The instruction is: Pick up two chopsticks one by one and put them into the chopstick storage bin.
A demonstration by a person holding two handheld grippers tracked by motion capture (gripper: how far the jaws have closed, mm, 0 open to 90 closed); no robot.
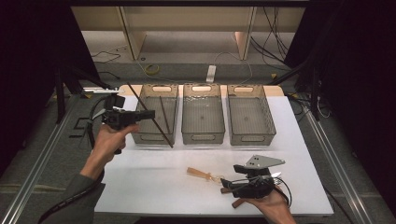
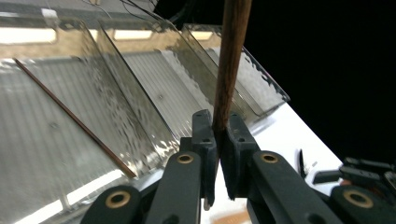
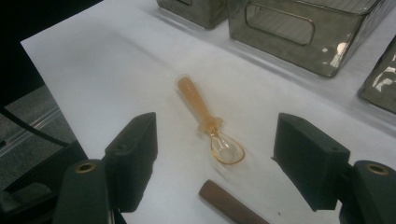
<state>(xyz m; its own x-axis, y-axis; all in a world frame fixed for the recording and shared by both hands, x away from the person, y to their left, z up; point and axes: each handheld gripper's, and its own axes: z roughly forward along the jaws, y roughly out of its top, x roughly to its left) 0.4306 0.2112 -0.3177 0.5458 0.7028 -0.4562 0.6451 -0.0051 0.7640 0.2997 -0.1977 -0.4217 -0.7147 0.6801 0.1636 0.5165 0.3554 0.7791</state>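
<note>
My left gripper (image 1: pixel 148 115) (image 2: pixel 220 126) is shut on a long dark wooden chopstick (image 1: pixel 137 95) (image 2: pixel 231 60). It holds the stick slanted in front of and above the left clear bin (image 1: pixel 154 138). A second chopstick (image 1: pixel 164 116) (image 2: pixel 74 119) leans inside that bin. Near the front of the table my right gripper (image 1: pixel 225 183) (image 3: pixel 217 135) stands open and points at an amber plastic spoon (image 1: pixel 201 175) (image 3: pixel 205 119) lying flat on the white mat. The spoon's bowl lies between the jaws, and neither pad touches it.
Two more clear bins, middle (image 1: pixel 203 137) and right (image 1: pixel 252 139), stand in a row with the left one at the back of the white mat (image 1: pixel 154 182). A brown wooden handle (image 1: pixel 237 203) (image 3: pixel 229 205) lies under my right gripper. Metal rails flank the table.
</note>
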